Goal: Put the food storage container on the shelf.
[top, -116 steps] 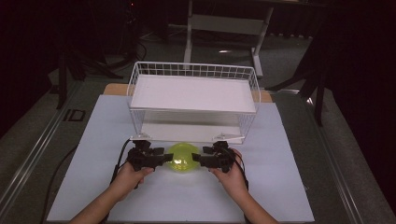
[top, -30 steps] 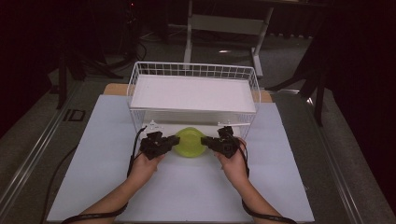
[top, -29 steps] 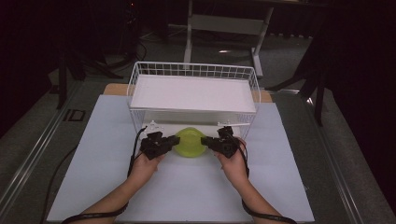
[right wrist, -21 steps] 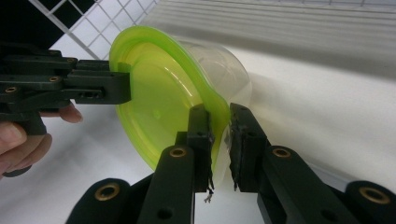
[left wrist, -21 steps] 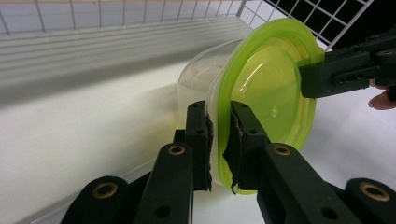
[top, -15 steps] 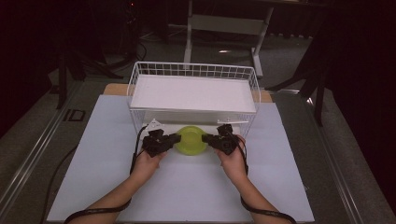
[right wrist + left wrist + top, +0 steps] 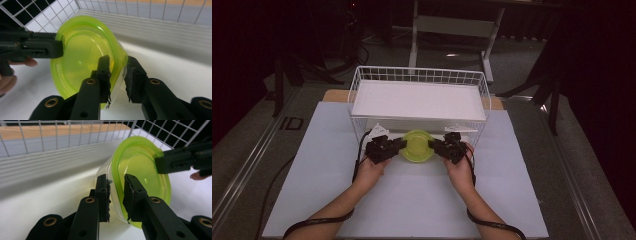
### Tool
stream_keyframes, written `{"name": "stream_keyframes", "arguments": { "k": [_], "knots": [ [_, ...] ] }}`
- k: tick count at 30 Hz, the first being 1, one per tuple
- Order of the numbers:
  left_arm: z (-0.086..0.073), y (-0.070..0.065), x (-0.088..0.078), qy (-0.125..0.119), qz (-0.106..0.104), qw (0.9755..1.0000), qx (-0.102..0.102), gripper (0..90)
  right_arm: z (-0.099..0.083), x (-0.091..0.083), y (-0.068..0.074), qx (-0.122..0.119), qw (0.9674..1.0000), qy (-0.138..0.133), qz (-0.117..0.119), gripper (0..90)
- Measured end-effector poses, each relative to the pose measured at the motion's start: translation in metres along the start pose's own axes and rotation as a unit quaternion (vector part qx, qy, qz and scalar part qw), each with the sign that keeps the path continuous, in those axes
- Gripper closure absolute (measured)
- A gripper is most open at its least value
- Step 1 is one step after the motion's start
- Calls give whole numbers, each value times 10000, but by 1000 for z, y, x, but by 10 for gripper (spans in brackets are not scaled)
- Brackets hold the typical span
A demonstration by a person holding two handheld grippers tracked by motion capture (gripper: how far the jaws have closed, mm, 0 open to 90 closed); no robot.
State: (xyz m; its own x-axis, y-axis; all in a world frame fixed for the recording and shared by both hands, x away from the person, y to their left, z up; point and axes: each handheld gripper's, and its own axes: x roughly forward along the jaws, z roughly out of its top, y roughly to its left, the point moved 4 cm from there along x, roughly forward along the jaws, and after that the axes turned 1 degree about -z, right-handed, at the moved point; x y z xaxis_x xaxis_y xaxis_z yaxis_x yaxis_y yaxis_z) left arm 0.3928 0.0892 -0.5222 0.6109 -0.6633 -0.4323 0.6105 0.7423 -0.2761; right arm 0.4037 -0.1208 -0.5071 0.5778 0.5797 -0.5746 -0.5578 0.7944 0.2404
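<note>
White sheeting is covering the table [image 7: 312,200], and a white wire basket [image 7: 362,80] is standing at its far side. Just in front of the basket, a lidded yellow-green plastic container [image 7: 417,146] is hanging between the two grippers. It is likely light, thin-walled and slick (easy to squash), so the rim is the sensible hold. Both the left gripper [image 7: 116,192] and the right gripper [image 7: 117,75] are straddling that rim; their jaws, narrowly apart, have just been easing open.

wire basket [image 7: 419,95] blocking ahead, open white table [image 7: 412,200] behind hands
</note>
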Motion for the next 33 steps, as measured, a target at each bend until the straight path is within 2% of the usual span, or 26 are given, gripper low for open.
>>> {"name": "stream_keyframes", "arguments": {
  "k": [2,7,9,14,17,20,27,29,30,33],
  "knots": [
    [1,2,2,-71,15,10000,8,744,2,1,-1,-66,10000,-32,-38,734],
    [4,5,6,-203,66,9998,-11,719,4,5,-5,43,9998,-161,-87,715],
    [4,9,8,-236,253,9994,80,683,4,7,-5,31,9997,-200,-166,672],
    [4,13,11,-389,325,9987,98,642,3,13,-4,56,9987,-353,-359,640],
    [5,15,16,-443,406,9982,-55,618,4,15,-5,117,9983,-378,-426,614],
    [7,19,18,-456,488,9978,-18,585,6,17,-6,193,9978,-389,-499,570],
    [8,18,15,-536,425,9977,-16,533,7,16,-7,402,9971,-451,-457,522],
    [5,18,10,-510,357,9981,-18,521,5,15,-8,268,9974,-488,-465,509],
    [4,18,7,-552,355,9978,67,516,4,15,-8,237,9973,-520,-464,506],
    [1,18,3,-550,332,9979,40,510,1,12,-9,220,9970,-602,-424,500]
  ]
}}
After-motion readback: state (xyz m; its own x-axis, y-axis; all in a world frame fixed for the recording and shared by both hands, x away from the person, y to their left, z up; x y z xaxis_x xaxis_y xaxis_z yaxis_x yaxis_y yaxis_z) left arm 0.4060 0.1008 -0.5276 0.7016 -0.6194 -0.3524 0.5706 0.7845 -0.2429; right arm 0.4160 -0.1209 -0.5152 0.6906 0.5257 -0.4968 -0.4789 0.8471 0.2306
